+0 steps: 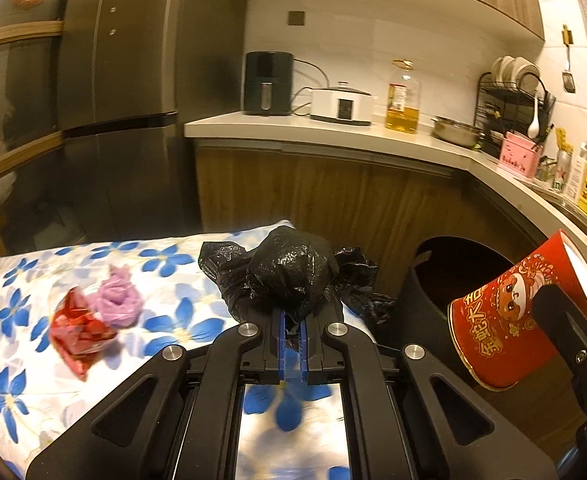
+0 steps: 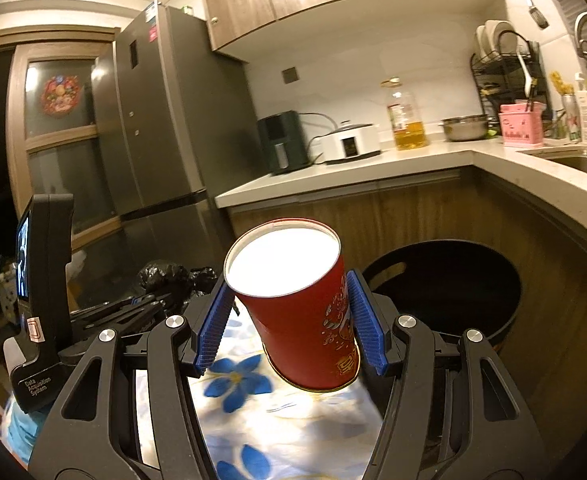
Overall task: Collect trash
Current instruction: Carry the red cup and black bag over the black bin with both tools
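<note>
Right wrist view shows the right gripper (image 2: 289,316) fingers squeezing a red paper cup (image 2: 293,304) beside the black bin (image 2: 489,320), ready to drop, while the left gripper (image 1: 292,334) fingers pinch a black trash bag (image 1: 293,276).

we are in a home kitchen: a tall grey fridge (image 2: 161,120) stands beside a pale l-shaped counter (image 1: 293,130) with wood cabinets above and below. on it we see an air fryer (image 1: 268,83), a white cooker (image 1: 341,105), an oil bottle (image 1: 403,98), a dish rack (image 1: 511,96) and, further along, a sink (image 2: 577,162).
</note>
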`<state>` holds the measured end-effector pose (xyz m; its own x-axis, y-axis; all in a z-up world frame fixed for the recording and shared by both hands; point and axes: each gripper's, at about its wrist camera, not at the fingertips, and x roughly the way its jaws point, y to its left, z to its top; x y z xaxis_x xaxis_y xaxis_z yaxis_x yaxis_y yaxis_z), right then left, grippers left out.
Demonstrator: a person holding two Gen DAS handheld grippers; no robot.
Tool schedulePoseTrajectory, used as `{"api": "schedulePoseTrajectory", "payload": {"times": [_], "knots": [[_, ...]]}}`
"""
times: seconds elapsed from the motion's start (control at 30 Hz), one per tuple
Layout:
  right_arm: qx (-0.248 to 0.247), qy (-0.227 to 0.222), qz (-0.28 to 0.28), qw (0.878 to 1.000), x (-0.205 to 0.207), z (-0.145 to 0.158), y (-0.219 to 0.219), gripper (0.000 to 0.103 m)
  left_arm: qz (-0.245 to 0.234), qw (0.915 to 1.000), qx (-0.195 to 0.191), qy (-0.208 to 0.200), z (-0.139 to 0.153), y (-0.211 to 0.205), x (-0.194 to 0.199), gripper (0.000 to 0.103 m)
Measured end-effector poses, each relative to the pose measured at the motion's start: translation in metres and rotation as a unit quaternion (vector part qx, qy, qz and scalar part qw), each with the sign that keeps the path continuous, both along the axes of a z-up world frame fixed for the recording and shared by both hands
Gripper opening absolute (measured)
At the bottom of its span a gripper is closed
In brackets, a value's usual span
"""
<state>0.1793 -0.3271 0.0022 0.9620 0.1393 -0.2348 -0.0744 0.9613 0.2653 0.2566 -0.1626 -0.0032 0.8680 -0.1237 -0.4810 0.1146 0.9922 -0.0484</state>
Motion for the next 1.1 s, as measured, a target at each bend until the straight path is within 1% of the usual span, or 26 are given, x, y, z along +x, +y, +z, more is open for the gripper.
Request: {"api": "schedulePoseTrajectory", "payload": {"times": [0.2, 0.37, 0.63, 0.83, 1.1], "knots": [[0.000, 0.000, -0.034, 0.999, 0.002, -0.003, -0.029, 0.057, -0.030, 0.9996, 0.005, 0.000, 0.001, -0.031, 0.010, 0.005], [0.001, 0.004, -0.062, 0.998, 0.007, -0.005, -0.053, 0.057, -0.056, 0.9984, 0.000, -0.002, 0.003, -0.057, 0.019, 0.005], [0.011, 0.006, -0.102, 0.995, 0.017, -0.009, -0.093, 0.057, -0.103, 0.9946, 0.001, -0.007, 0.002, -0.107, 0.039, 0.005], [0.019, 0.013, -0.117, 0.993, 0.026, -0.014, -0.114, 0.057, -0.121, 0.9927, -0.002, -0.001, -0.006, -0.130, 0.054, 0.005], [0.032, 0.022, -0.125, 0.991, 0.040, -0.019, -0.132, 0.057, -0.139, 0.9903, 0.003, 0.004, -0.017, -0.149, 0.061, 0.005]]}}
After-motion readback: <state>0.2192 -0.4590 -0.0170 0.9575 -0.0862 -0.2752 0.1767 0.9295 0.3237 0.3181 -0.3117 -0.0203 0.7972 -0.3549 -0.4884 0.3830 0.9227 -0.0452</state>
